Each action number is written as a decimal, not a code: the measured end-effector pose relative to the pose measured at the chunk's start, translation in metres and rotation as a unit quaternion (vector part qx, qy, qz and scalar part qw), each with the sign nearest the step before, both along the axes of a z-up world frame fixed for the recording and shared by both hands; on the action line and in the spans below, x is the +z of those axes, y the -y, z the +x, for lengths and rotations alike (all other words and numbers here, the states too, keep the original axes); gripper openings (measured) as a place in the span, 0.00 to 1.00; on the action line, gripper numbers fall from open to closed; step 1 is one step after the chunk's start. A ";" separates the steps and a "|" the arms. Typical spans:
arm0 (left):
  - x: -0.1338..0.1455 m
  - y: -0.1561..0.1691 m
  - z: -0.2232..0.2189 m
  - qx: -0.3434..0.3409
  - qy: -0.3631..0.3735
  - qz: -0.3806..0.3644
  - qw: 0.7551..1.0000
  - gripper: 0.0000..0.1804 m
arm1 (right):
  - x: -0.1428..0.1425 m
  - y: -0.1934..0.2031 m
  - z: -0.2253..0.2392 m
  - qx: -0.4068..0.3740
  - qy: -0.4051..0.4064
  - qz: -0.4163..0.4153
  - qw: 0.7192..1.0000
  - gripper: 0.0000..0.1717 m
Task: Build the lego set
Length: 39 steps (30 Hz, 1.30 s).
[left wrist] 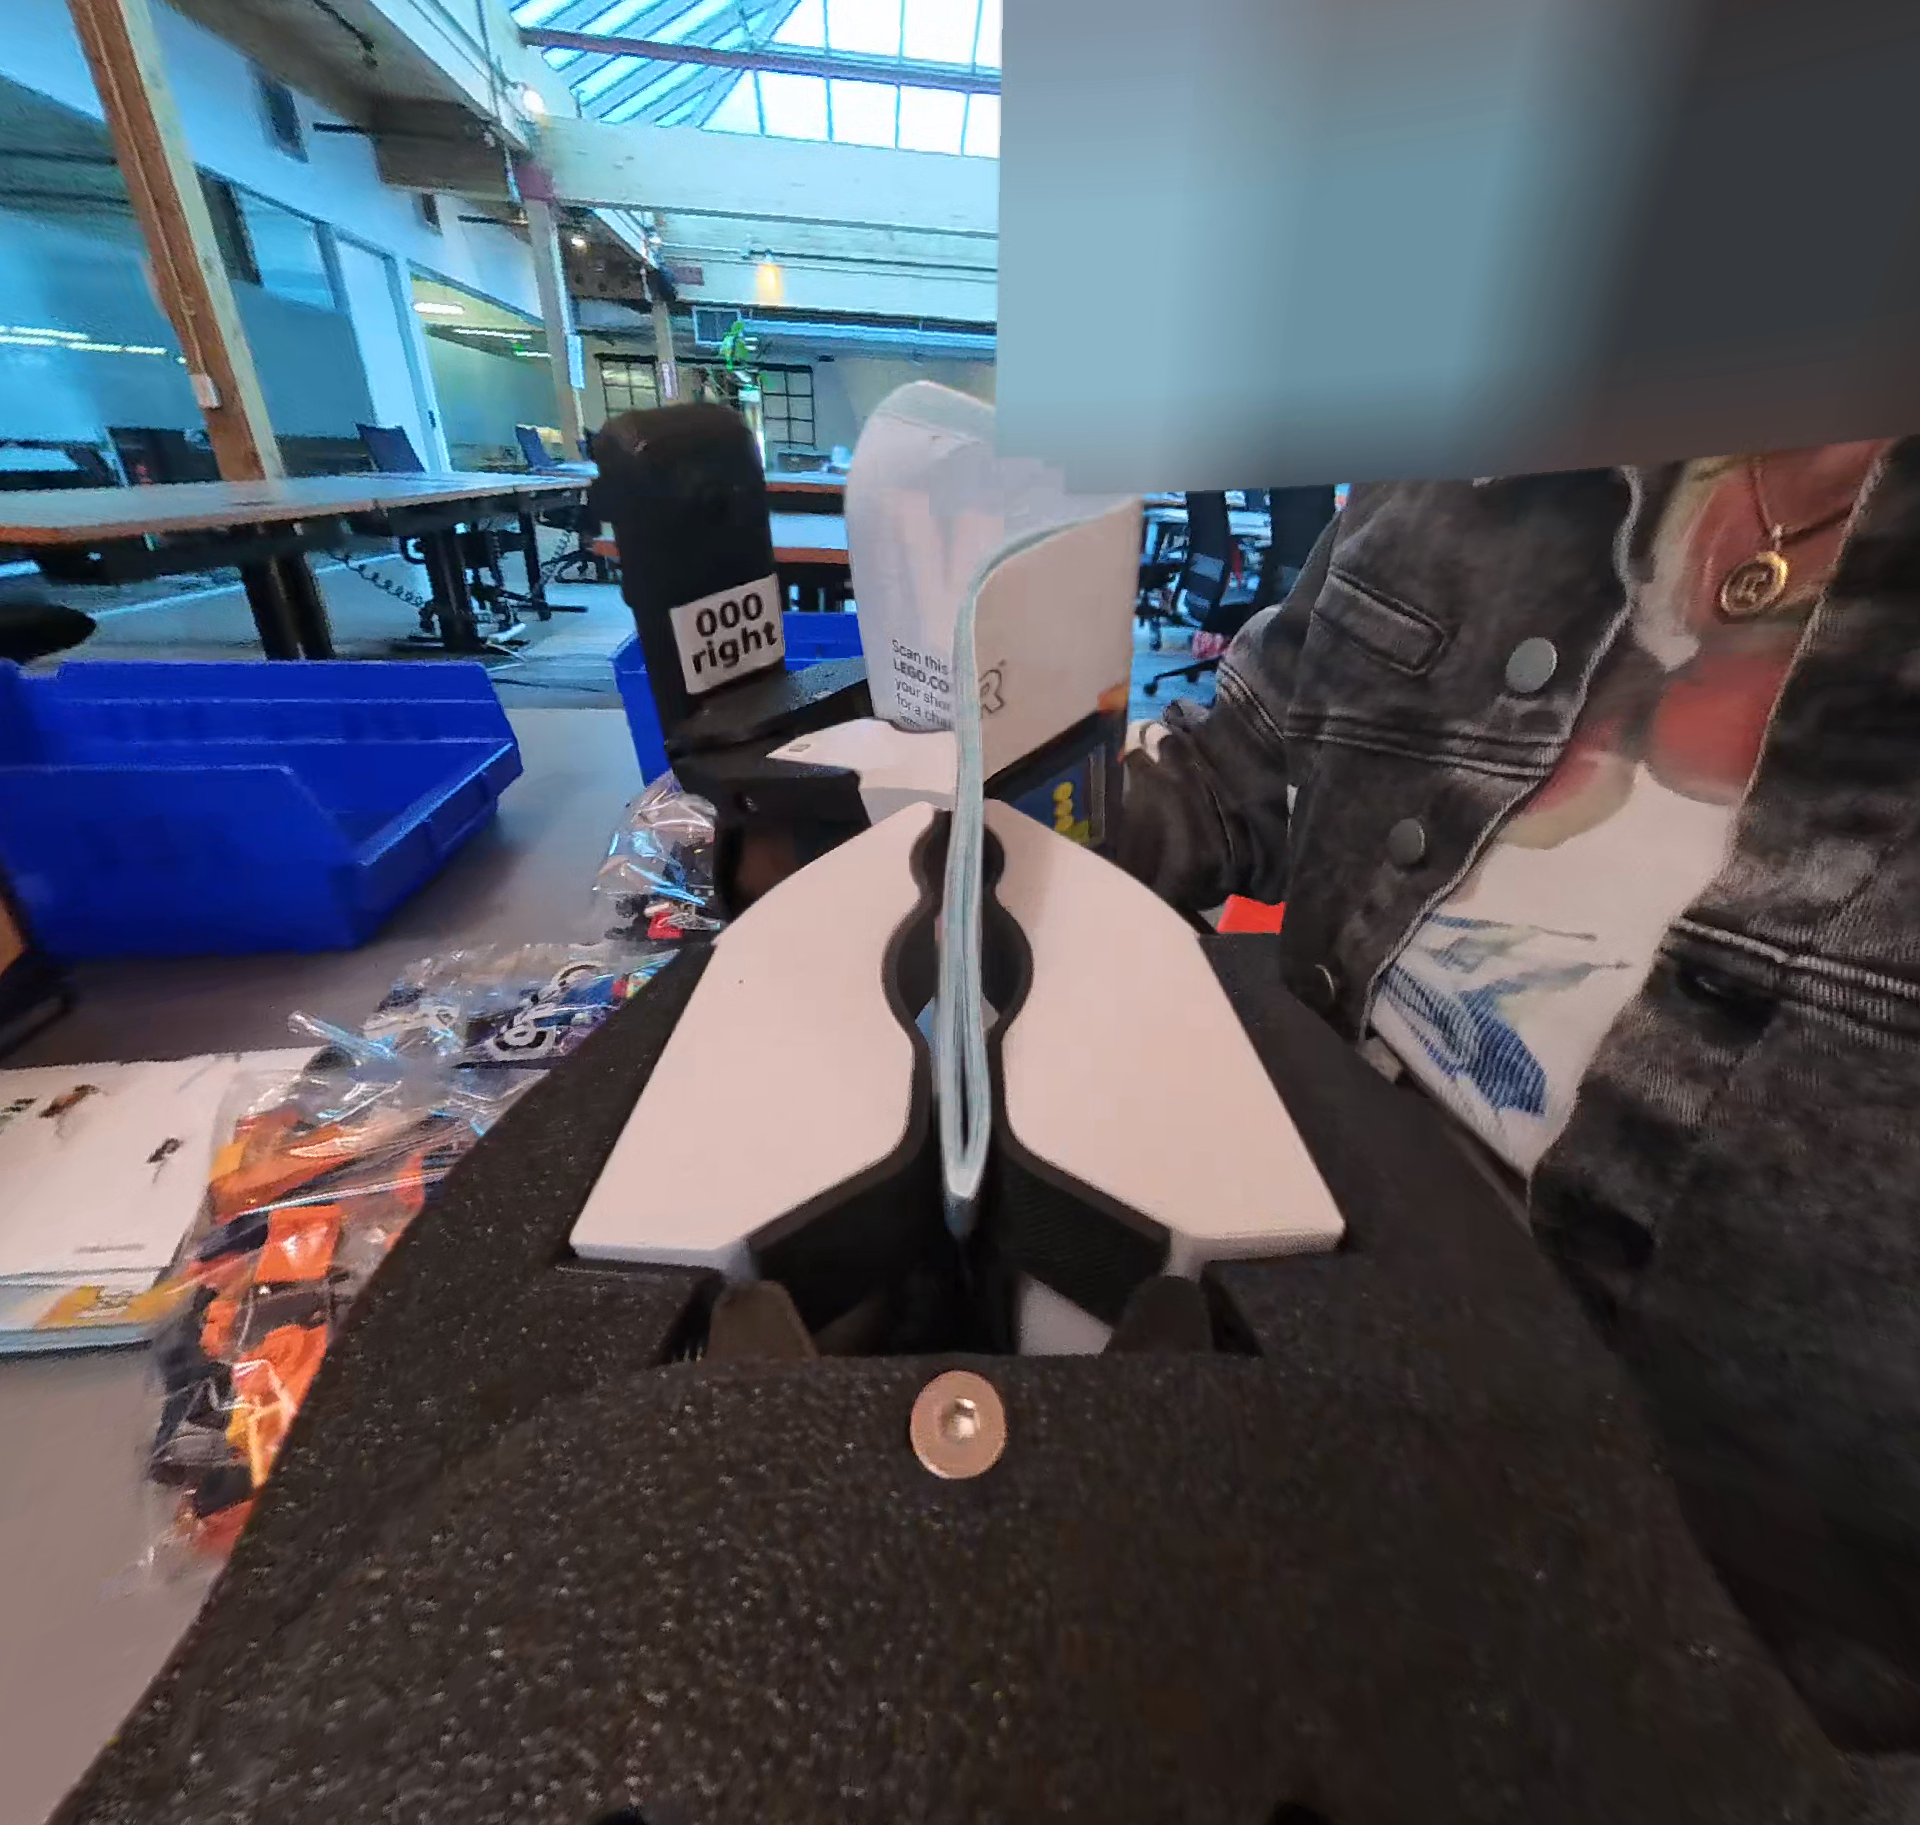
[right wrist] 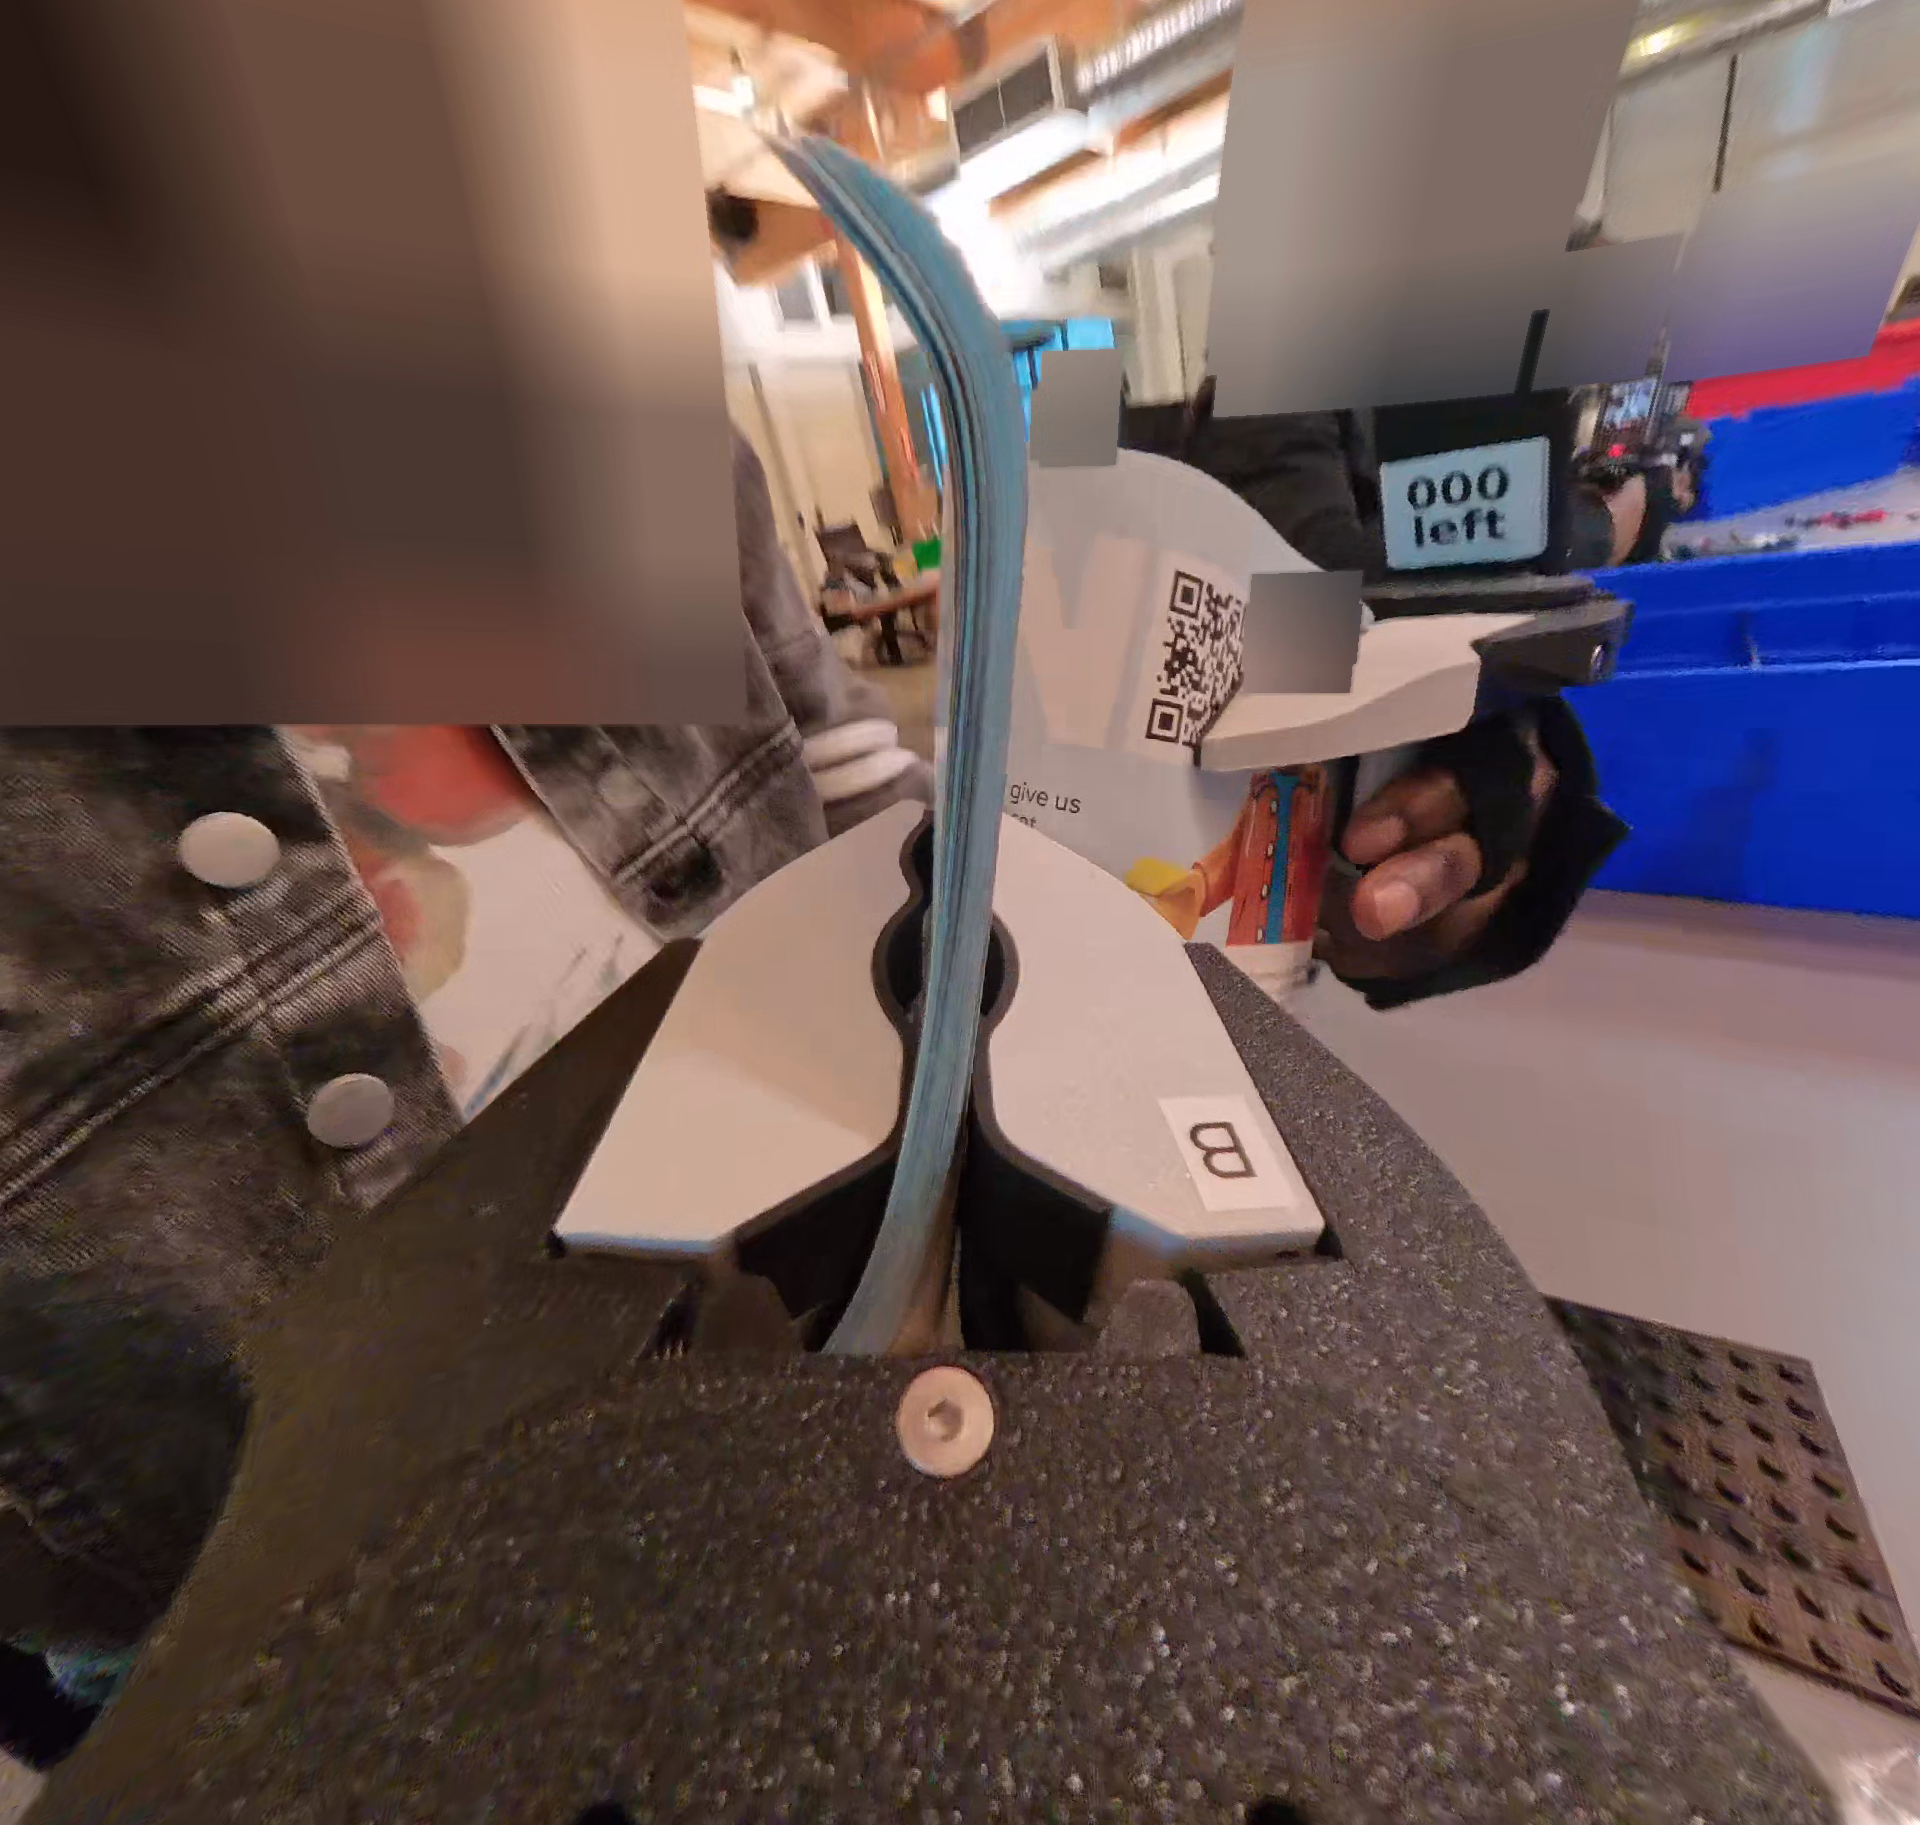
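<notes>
Left tool (left wrist: 961, 830) clenched on a thin booklet (left wrist: 966, 944), white fingers (left wrist: 790, 1027) pressing both sides of its pale blue page edges; the booklet stands upright between them and curves off to the right above the tips. Right tool (right wrist: 951, 830) likewise clenched on the same booklet (right wrist: 961, 736), seen edge-on, its pages bowing up and to the left. Both tools point roughly level, raised above the surface (left wrist: 561, 840), and grip the booklet from different sides.

In the right wrist view the left tool shows ahead to the right, its white finger (right wrist: 1351, 705) reaching across the booklet's printed cover, and a hand (right wrist: 1434, 882) in a fingerless black glove wraps the handle below it. In the left wrist view the right tool's black body (left wrist: 686, 570) stands just beyond and left of the tips.

Left of the left tool: clear bags of small toy bricks (left wrist: 301, 1225), a printed sheet (left wrist: 94, 1183), a blue bin (left wrist: 249, 799). To its right, a person in a dark denim jacket (left wrist: 1455, 736).

Hidden: large blur patches cover the upper parts of both views. The booklet's lower edge is lost inside each tool's body. Cover art is only partly visible. Background is motion-blurred.
</notes>
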<state>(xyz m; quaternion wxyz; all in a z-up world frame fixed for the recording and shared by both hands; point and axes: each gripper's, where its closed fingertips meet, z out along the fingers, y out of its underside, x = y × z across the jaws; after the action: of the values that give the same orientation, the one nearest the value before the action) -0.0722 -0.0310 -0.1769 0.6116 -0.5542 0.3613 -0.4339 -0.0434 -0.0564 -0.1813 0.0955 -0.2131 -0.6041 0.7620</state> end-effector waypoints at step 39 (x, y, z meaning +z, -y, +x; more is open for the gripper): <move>-0.002 0.048 0.034 -0.172 -0.008 0.057 0.983 0.01 | -0.005 0.002 0.034 0.166 0.047 -0.044 0.984 0.01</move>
<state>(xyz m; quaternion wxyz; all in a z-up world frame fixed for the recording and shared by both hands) -0.0379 -0.0790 -0.1787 0.5553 -0.4516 0.4805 -0.5068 -0.0096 -0.0588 -0.1865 -0.0699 -0.1498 -0.6008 0.7821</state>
